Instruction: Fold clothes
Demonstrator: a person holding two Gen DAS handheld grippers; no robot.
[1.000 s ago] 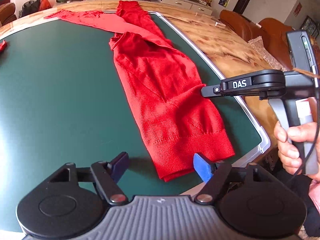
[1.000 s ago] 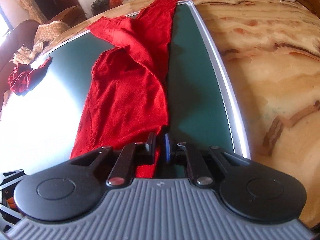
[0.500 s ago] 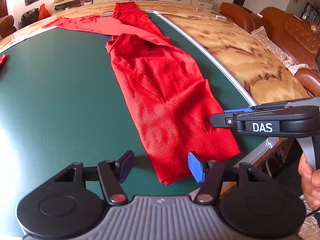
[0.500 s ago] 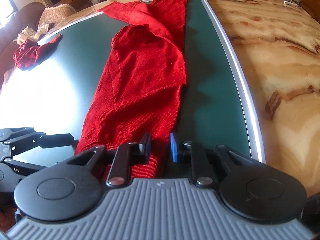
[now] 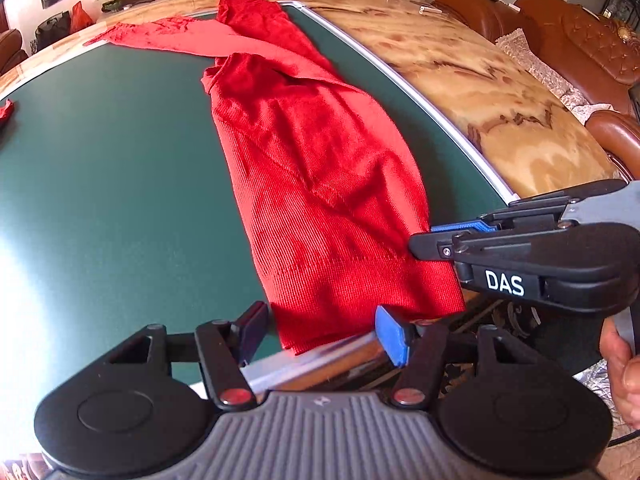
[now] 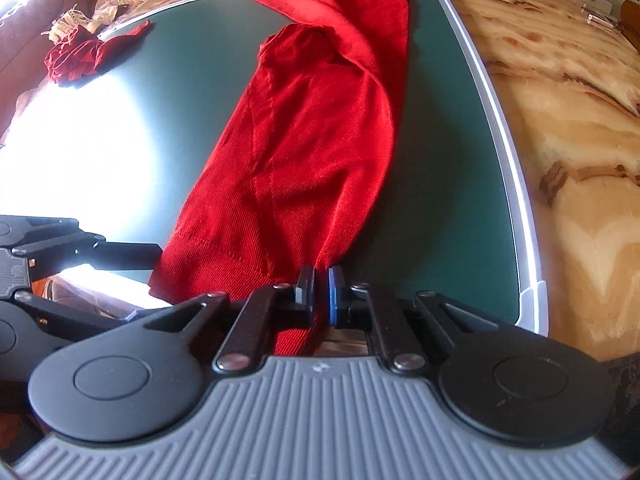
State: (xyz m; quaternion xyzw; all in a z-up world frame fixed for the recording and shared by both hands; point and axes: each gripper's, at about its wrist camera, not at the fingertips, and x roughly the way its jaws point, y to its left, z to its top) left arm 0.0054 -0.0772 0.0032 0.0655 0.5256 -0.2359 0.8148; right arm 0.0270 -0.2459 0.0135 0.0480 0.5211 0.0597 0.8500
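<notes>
A red knit sweater (image 5: 320, 184) lies lengthwise on the green mat (image 5: 100, 168), folded narrow, its hem at the mat's near edge and its sleeves spread at the far end. It also shows in the right wrist view (image 6: 304, 152). My right gripper (image 6: 321, 296) is shut on the hem's right corner, which is pulled just over the mat's edge; it shows from the side in the left wrist view (image 5: 424, 240). My left gripper (image 5: 320, 330) is open and empty, its fingers astride the hem's left corner without touching it.
The mat has a silver rim (image 5: 420, 92) and lies on a marbled wooden table (image 5: 500, 92). A second crumpled red garment (image 6: 84, 56) lies at the mat's far left. Brown sofas (image 5: 580, 40) stand to the right, cabinets along the back wall.
My right gripper has dragged the sweater toward the near edge by its hem corner. My left gripper has drawn back with it and stays open by the hem.
</notes>
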